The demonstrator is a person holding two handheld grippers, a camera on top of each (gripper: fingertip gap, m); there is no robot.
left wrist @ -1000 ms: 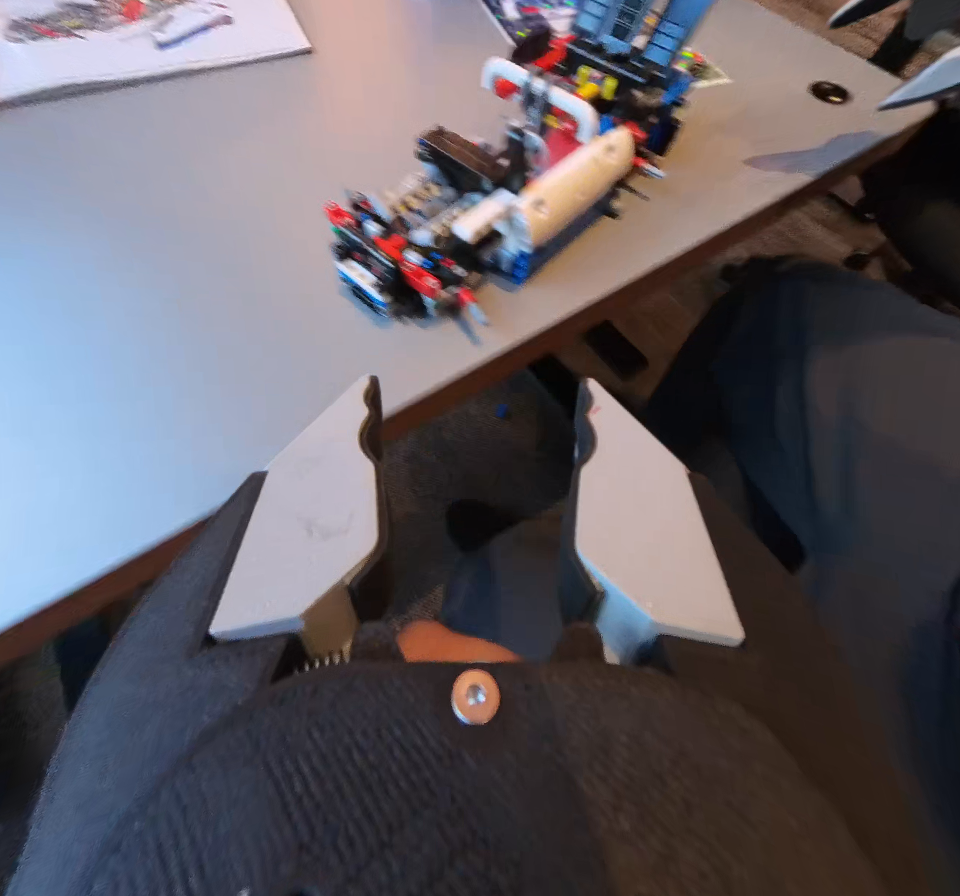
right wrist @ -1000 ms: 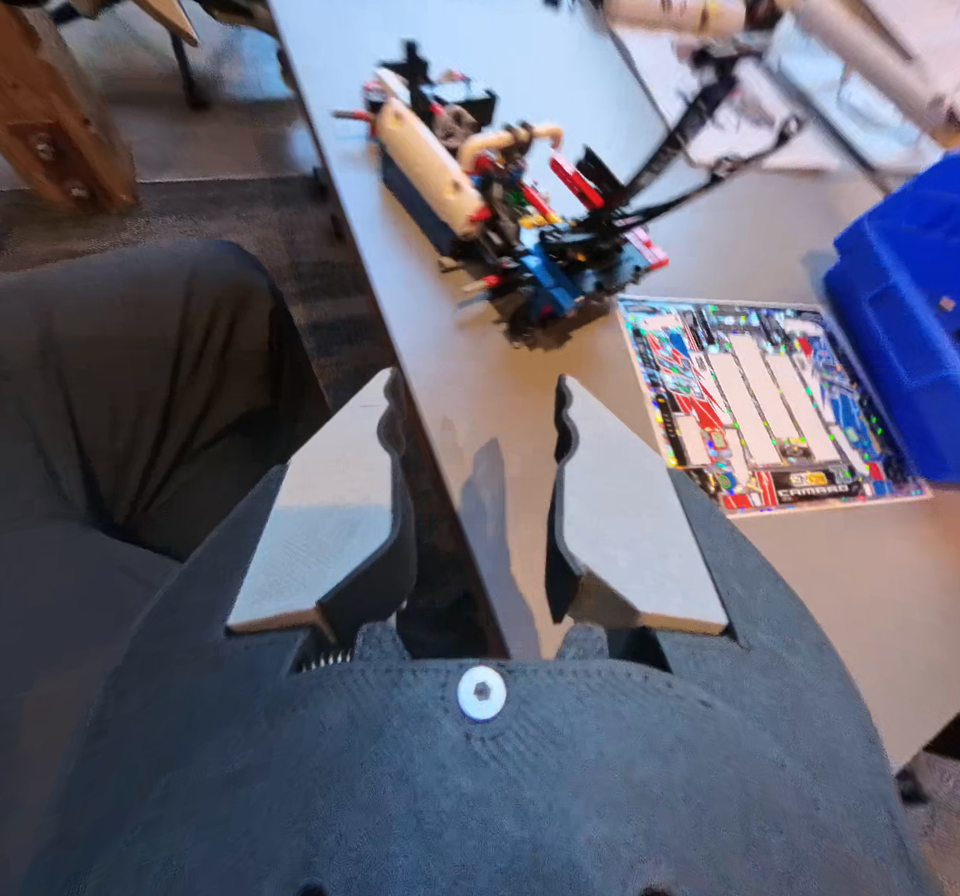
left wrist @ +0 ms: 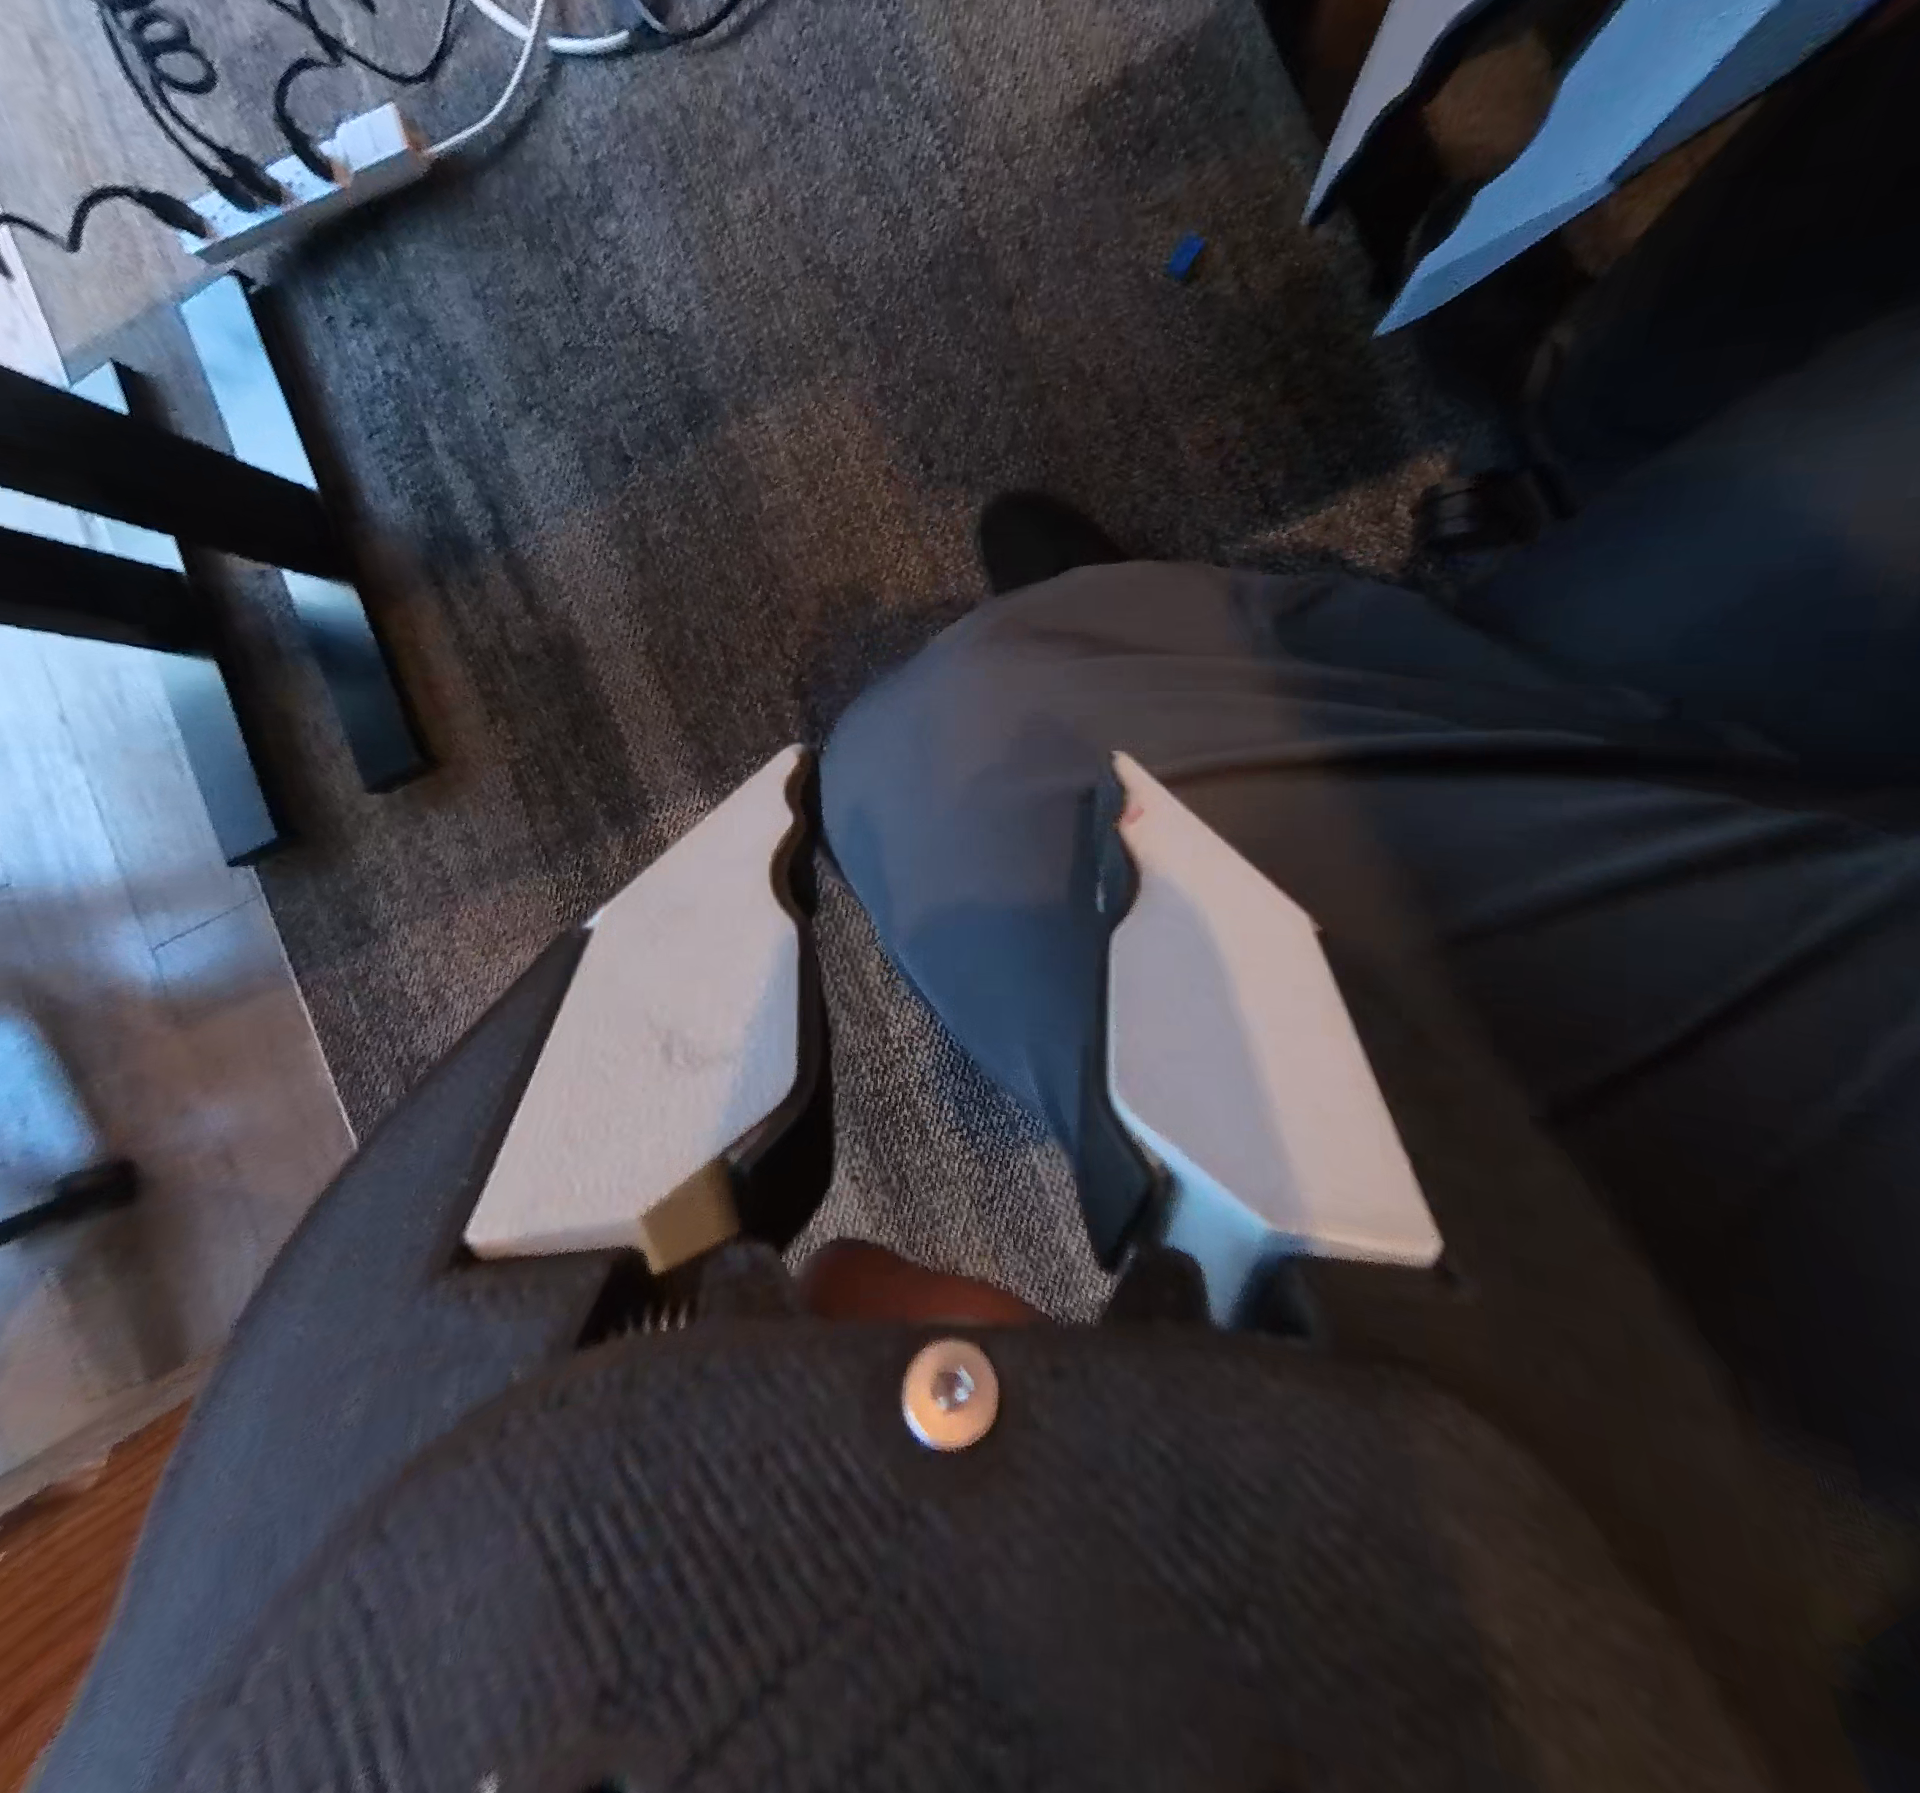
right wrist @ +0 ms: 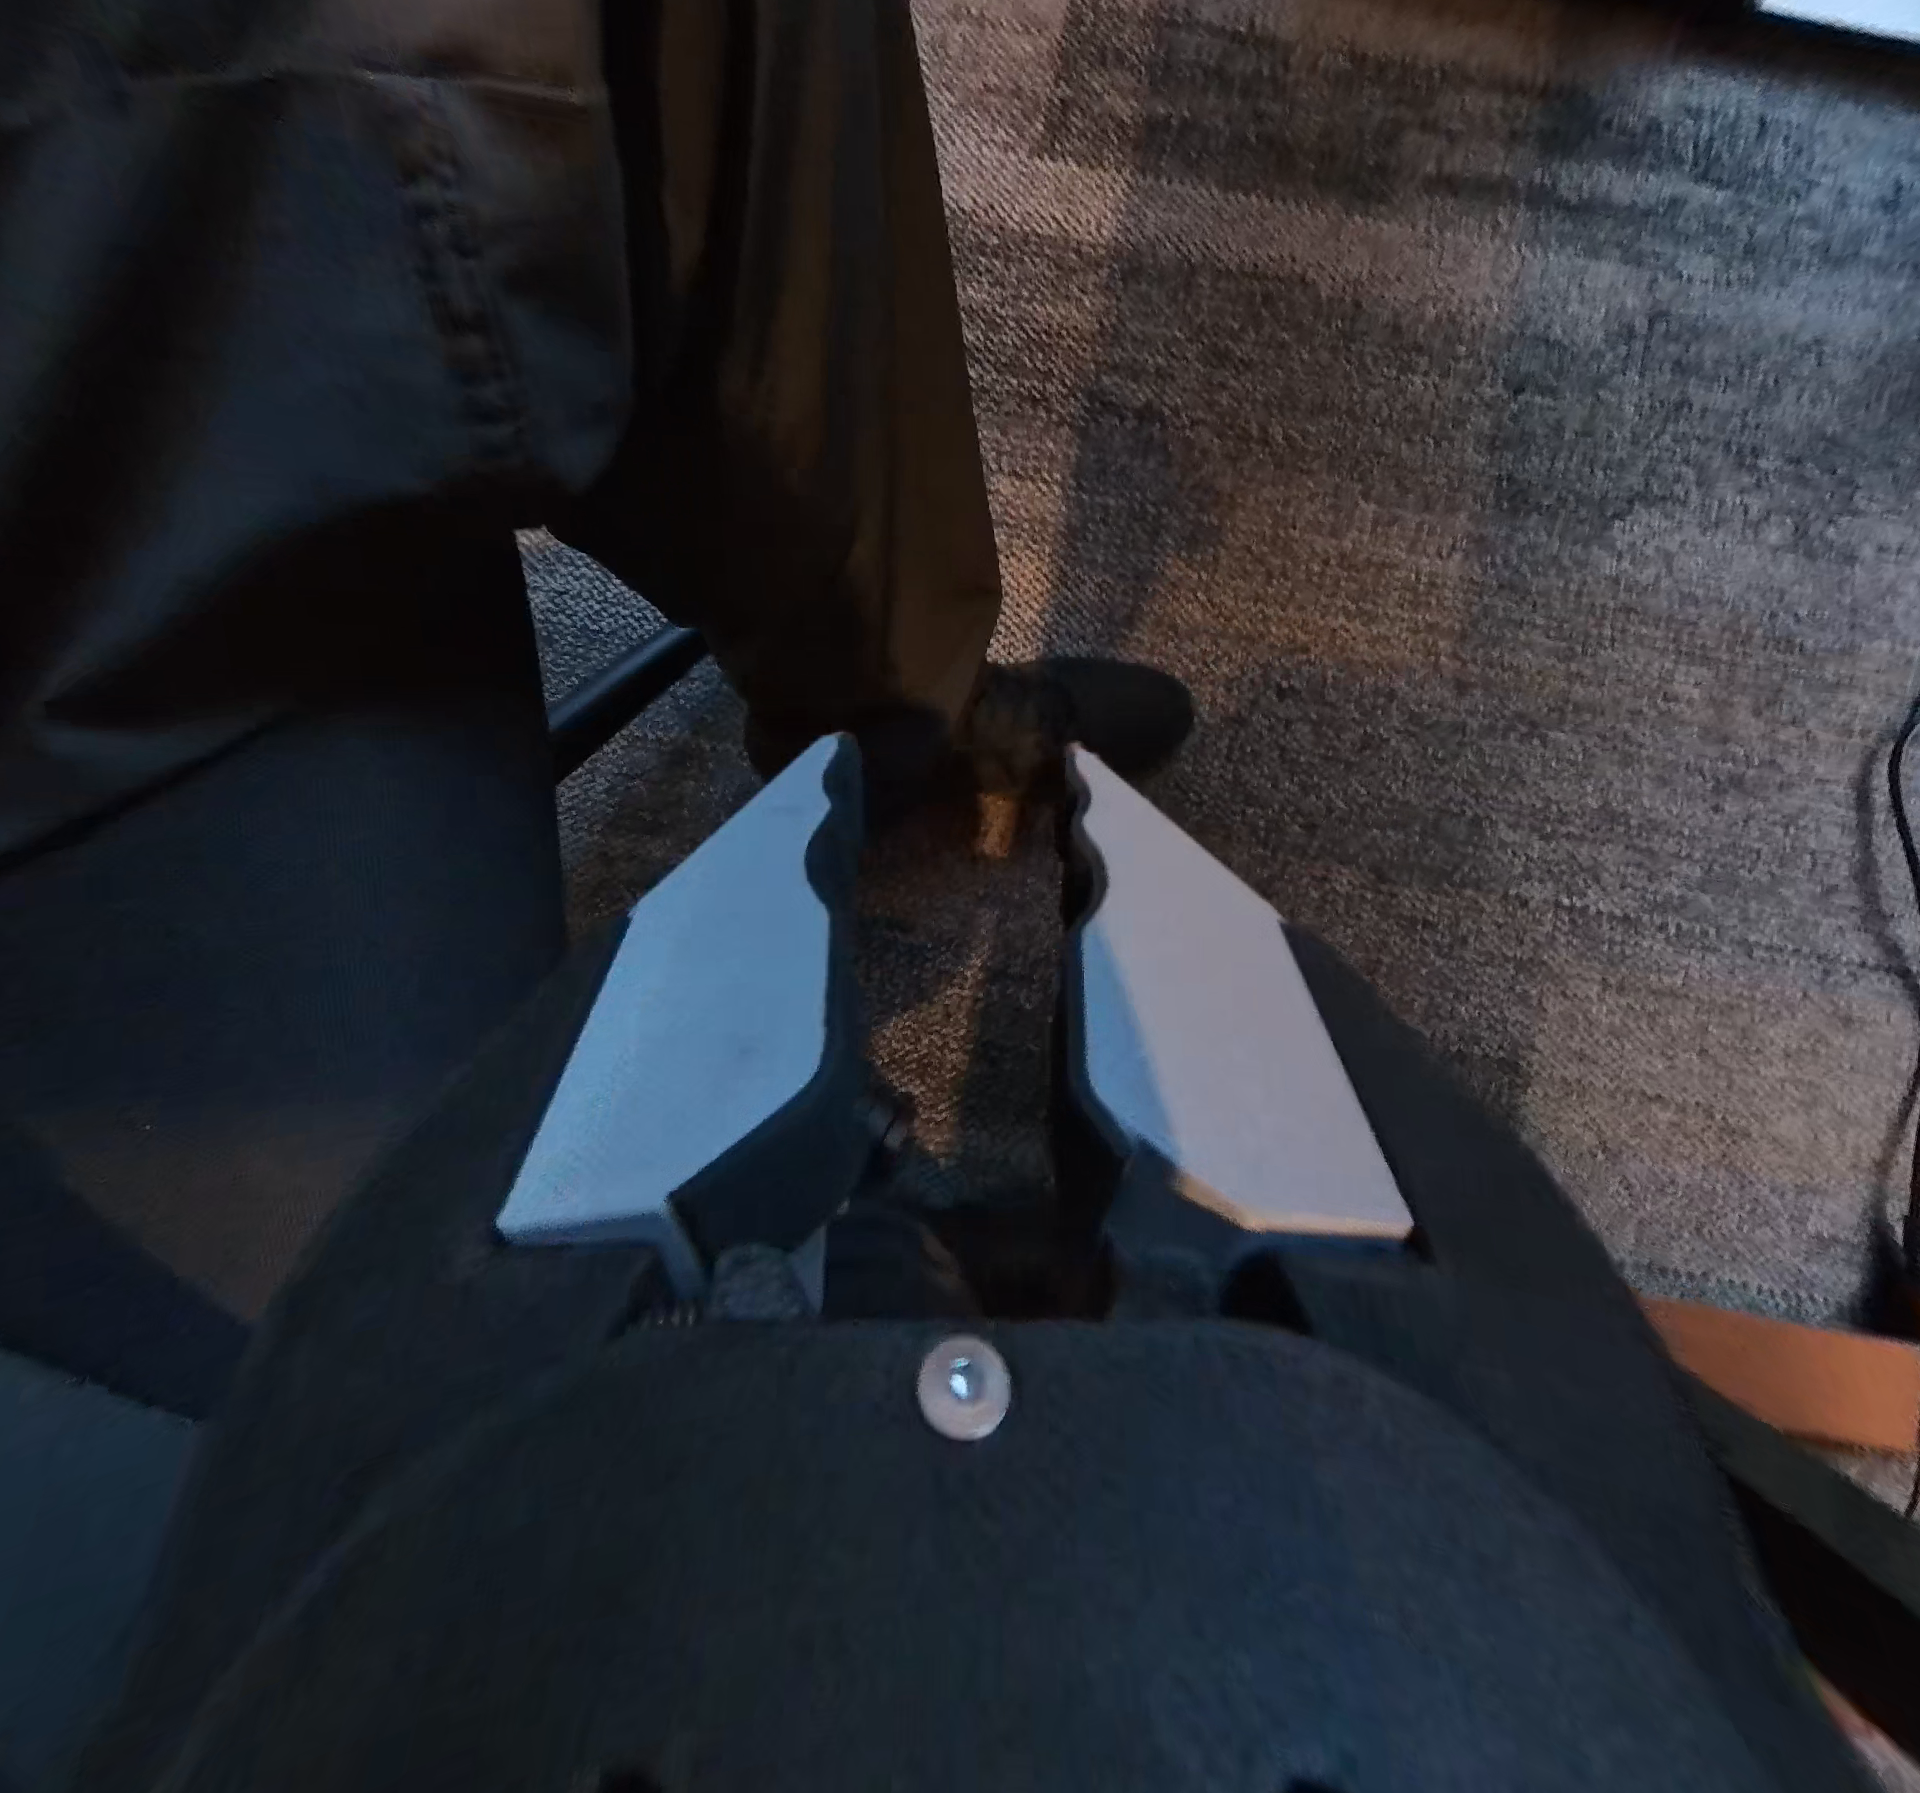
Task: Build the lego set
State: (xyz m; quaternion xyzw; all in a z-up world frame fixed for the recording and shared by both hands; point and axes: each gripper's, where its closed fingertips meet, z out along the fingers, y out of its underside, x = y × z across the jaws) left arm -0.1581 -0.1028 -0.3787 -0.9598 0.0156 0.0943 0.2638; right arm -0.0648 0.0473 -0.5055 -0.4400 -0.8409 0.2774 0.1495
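1. In the left wrist view, the left gripper is pointed down over the person's trouser leg and a grey carpet; its fingers are held apart with nothing between them.
2. A small blue piece, possibly a lego part, is seen lying on the carpet ahead, well apart from this gripper; what it is cannot be told for sure.
3. The right gripper is seen at the upper right of the same view, its two pale fingers apart.
4. A power strip with black and white cables is seen at the upper left, beside dark furniture legs.
5. In the right wrist view, the right gripper is aimed at the carpet, with its fingers spread and empty.
6. A dark trouser leg and a black shoe are seen just past the fingertips.
7. The lego set itself is shown in neither view.
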